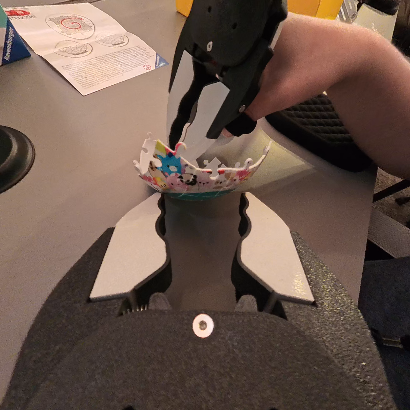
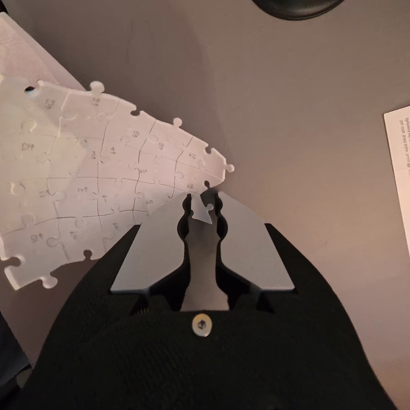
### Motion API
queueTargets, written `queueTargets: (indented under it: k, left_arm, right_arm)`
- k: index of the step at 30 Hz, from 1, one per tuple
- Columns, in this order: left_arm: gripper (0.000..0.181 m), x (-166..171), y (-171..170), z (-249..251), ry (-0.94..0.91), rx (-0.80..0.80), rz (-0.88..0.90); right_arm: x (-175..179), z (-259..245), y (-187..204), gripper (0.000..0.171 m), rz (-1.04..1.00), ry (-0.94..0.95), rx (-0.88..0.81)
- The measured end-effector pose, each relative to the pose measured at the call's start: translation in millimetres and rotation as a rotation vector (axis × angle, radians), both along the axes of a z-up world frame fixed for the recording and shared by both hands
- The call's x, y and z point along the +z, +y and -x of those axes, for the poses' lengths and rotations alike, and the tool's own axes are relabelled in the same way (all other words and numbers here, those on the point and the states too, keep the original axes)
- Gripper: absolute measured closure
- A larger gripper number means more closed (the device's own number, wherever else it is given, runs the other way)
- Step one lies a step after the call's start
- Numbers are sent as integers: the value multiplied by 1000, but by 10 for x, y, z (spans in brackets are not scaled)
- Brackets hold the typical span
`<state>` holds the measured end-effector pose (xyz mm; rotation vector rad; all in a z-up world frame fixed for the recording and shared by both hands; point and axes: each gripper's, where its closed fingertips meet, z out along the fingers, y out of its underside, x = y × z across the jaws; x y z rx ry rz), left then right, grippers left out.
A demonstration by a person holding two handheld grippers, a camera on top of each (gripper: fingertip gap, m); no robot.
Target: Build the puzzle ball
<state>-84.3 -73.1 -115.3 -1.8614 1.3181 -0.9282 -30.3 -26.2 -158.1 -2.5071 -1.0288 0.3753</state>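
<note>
The partly built puzzle ball [image 1: 195, 177] is a shallow bowl of joined pieces with colourful cartoon prints outside and a teal bottom, resting on the grey table [image 1: 77, 144]. My left gripper [image 1: 202, 196] is open and empty, with its fingertips just short of the bowl's base. My right gripper [image 1: 193, 142] reaches down from above to the bowl's far left rim. In the right wrist view the bowl's white numbered inside [image 2: 99, 173] fills the left. The right gripper [image 2: 203, 195] is shut on a small white puzzle piece [image 2: 203, 210] right at the rim's edge.
A folded instruction sheet [image 1: 84, 44] and the puzzle box [image 1: 11, 37] lie at the far left. A black round object [image 1: 13, 157] sits at the left edge. The person's arm [image 1: 332, 77] crosses from the right. The table edge and a black chair [image 1: 310, 128] are at the right. The tips of one gripper are about 9 cm away from the tips of the other. The black round object [image 1: 13, 157] is about equally far from each gripper, around 15 cm.
</note>
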Motion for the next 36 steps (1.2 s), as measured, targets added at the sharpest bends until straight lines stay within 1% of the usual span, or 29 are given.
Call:
queueTargets:
  k: [4, 8, 10, 19, 23, 26, 36]
  left_arm:
    - [117, -10, 28, 2, -3, 15, 5]
    - [118, -34, 29, -6, 1, 15, 13]
    - [118, -42, 23, -11, 4, 12, 12]
    - [118, -23, 23, -23, -4, 8, 15]
    - [118, -13, 30, -22, -6, 9, 15]
    - [118, -14, 32, -19, -7, 9, 18]
    - [118, 0, 27, -34, -14, 4, 17]
  right_arm:
    - [6, -12, 0, 147, -15, 32, -8]
    - [25, 14, -18, 141, 24, 110, -20]
    - [29, 15, -17, 141, 30, 123, -25]
    - [1, -13, 18, 153, -18, 29, -2]
    - [2, -9, 12, 152, -10, 26, -3]
    - [10, 6, -2, 147, 14, 59, -10]
    - [-2, 0, -6, 151, 12, -3, 9]
